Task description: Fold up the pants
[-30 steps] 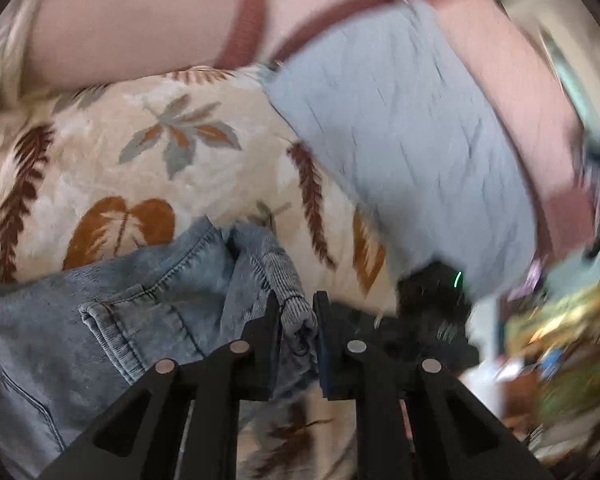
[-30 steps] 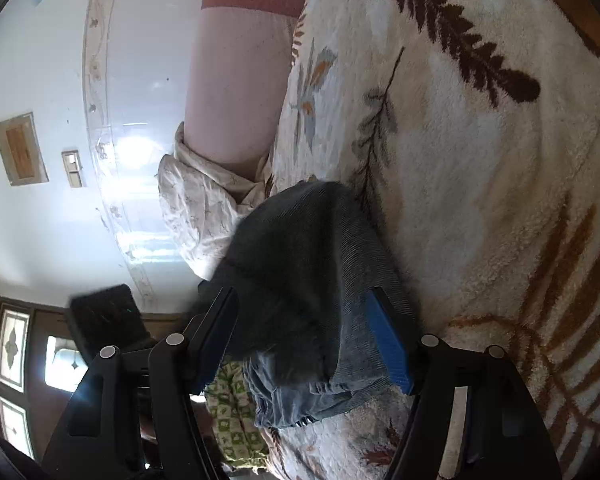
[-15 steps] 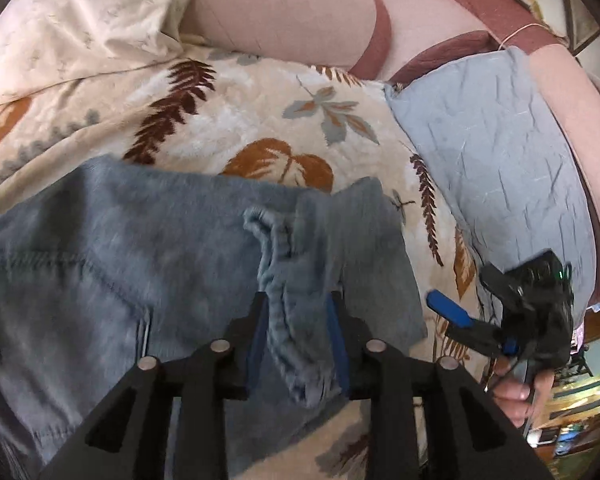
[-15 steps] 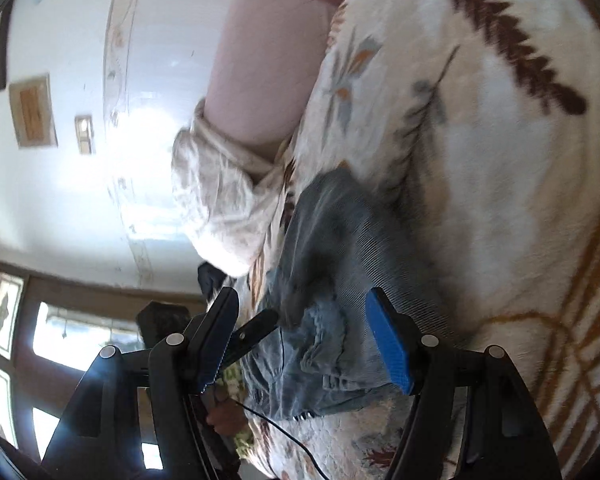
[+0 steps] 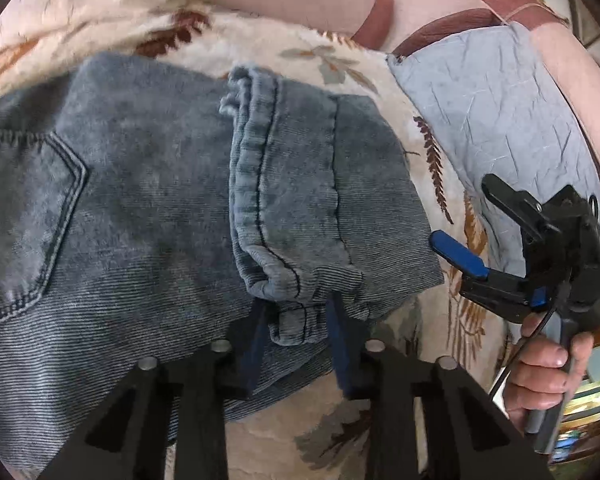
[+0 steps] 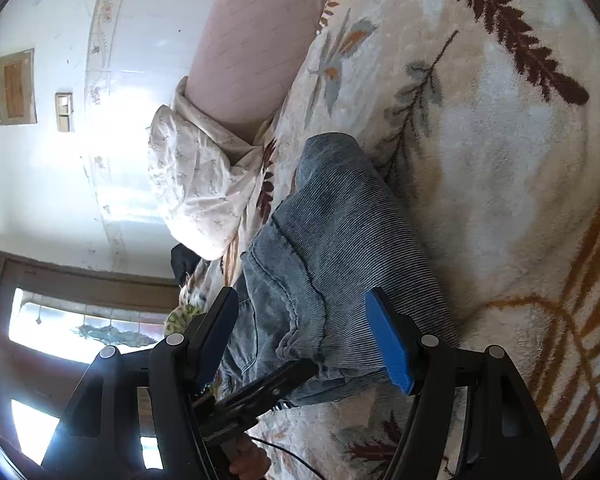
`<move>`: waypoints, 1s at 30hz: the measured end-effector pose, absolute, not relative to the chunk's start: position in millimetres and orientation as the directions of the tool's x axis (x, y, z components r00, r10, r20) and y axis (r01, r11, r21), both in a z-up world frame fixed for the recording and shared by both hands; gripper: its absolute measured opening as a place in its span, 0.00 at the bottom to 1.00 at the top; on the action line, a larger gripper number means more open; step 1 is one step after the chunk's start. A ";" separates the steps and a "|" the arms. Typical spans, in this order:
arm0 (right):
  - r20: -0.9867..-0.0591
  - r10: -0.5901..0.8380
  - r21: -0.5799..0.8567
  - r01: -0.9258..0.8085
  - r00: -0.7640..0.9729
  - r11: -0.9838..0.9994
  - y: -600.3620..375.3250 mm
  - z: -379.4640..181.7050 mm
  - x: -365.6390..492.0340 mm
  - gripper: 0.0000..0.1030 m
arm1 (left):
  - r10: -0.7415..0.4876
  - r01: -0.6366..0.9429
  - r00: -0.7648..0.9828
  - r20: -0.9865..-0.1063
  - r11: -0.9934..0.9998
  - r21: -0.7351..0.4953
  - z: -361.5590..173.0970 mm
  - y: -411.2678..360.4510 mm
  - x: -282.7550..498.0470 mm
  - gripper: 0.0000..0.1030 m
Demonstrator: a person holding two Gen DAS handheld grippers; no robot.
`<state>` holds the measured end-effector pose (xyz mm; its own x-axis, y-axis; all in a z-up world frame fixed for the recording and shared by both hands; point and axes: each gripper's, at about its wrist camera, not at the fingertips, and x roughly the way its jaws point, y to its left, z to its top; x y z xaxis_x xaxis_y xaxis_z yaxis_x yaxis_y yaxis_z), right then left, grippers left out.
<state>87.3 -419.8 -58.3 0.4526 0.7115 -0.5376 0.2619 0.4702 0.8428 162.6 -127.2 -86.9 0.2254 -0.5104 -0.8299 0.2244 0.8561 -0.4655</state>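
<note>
The jeans (image 5: 148, 208) lie on the leaf-print blanket (image 5: 380, 432) of a bed or sofa, waist and back pocket to the left. A second ago the leg end hung bunched above the blanket; now it is carried over and laid flat across the seat of the jeans, its hem (image 5: 256, 184) running from far to near in the left wrist view. So one lengthwise fold looks made.

The left gripper (image 5: 300, 344) straddles the near end of that hem, a lump of denim sitting between its fingers (image 5: 342, 348). Its jaws have just been closing again after a brief widening, and they stand narrow; whether the pads really press the cloth or merely flank it I cannot tell for sure, though it looks like a light pinch.

The right gripper (image 6: 304, 332) hovers by the right edge of the folded stack, fingers spread wide and holding nothing, unchanged over the last second. A grey-blue pillow (image 5: 492, 112) lies to the far right, a crumpled pale sheet (image 6: 196, 184) at the far left.

Next, I judge, the left should let go and the fold be smoothed or halved again.
</note>
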 end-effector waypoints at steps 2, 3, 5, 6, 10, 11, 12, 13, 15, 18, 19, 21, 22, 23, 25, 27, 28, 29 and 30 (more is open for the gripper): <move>-0.541 0.712 0.841 0.258 0.448 0.476 -418.5 -58.1 87.6 0.65 | -0.520 0.244 0.260 -0.813 0.851 -0.466 -79.7 -127.6 157.7 0.12; -0.541 0.715 0.841 0.255 0.443 0.478 -417.2 -58.1 87.8 0.65 | -0.544 0.253 0.267 -0.796 0.836 -0.487 -75.9 -127.1 155.6 0.10; -0.541 0.719 0.840 0.250 0.435 0.481 -413.8 -57.8 88.0 0.65 | -0.556 0.287 0.277 -0.783 0.826 -0.485 -69.2 -130.5 149.5 0.10; -0.540 0.721 0.841 0.245 0.433 0.483 -412.1 -56.9 88.1 0.65 | -0.546 0.308 0.275 -0.792 0.830 -0.465 -67.2 -134.5 145.0 0.10; -0.520 0.734 0.852 0.204 0.436 0.482 -403.4 -49.7 89.2 0.65 | -0.543 0.344 0.263 -0.797 0.825 -0.449 -68.2 -139.8 126.6 0.09; -0.511 0.743 0.857 0.192 0.433 0.478 -398.7 -48.8 90.5 0.65 | -0.537 0.344 0.267 -0.800 0.829 -0.441 -69.3 -136.5 122.4 0.09; -0.508 0.749 0.859 0.186 0.426 0.477 -395.1 -49.0 91.5 0.65 | -0.526 0.341 0.271 -0.806 0.836 -0.430 -71.3 -133.0 120.0 0.09; -0.508 0.757 0.859 0.181 0.410 0.479 -387.8 -50.6 93.1 0.65 | -0.516 0.326 0.270 -0.813 0.844 -0.427 -74.5 -129.4 119.7 0.09; -0.523 0.763 0.851 0.180 0.380 0.493 -375.8 -56.2 96.1 0.65 | -0.505 0.272 0.277 -0.818 0.857 -0.437 -80.4 -116.6 118.9 0.09; -0.611 0.751 0.792 0.191 0.249 0.580 -348.7 -74.8 101.6 0.65 | -0.504 0.210 0.311 -0.806 0.863 -0.459 -79.4 -88.9 112.5 0.10; -0.646 0.742 0.763 0.197 0.181 0.616 -339.7 -84.7 101.2 0.64 | -0.493 0.195 0.328 -0.806 0.870 -0.453 -77.1 -77.8 108.9 0.10; -0.667 0.727 0.745 0.178 0.163 0.643 -337.3 -82.8 98.7 0.61 | -0.475 0.168 0.359 -0.803 0.880 -0.445 -72.8 -55.3 101.1 0.10; -0.671 0.727 0.741 0.168 0.147 0.650 -337.9 -78.9 97.0 0.61 | -0.461 0.149 0.380 -0.802 0.886 -0.439 -70.1 -41.2 96.0 0.10; -0.680 0.721 0.733 0.163 0.135 0.661 -339.9 -75.6 94.1 0.61 | -0.442 0.130 0.398 -0.804 0.894 -0.428 -68.2 -29.5 92.7 0.10; -0.697 0.706 0.717 0.171 0.130 0.676 -344.3 -74.5 89.3 0.61 | -0.414 0.093 0.437 -0.799 0.904 -0.417 -64.6 -3.0 85.7 0.10; -0.703 0.698 0.711 0.165 0.139 0.683 -344.1 -71.8 88.6 0.61 | -0.356 0.039 0.490 -0.796 0.921 -0.388 -59.4 23.9 77.1 0.11; -0.712 0.686 0.703 0.152 0.150 0.695 -342.4 -67.7 89.1 0.61 | -0.308 0.006 0.518 -0.798 0.934 -0.357 -56.2 36.8 72.5 0.15; -0.724 0.667 0.689 0.130 0.174 0.713 -339.4 -61.2 89.0 0.62 | -0.269 -0.026 0.544 -0.794 0.941 -0.337 -53.2 51.1 66.0 0.22; -0.730 0.651 0.679 0.106 0.209 0.727 -336.0 -53.5 88.9 0.64 | -0.245 -0.055 0.565 -0.788 0.942 -0.332 -52.0 66.1 59.5 0.27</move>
<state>88.9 -336.0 -53.5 0.2087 0.6512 -0.7297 0.1058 0.7267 0.6788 59.5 66.1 -52.0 0.5647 -0.2446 -0.7882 -0.0550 0.9418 -0.3317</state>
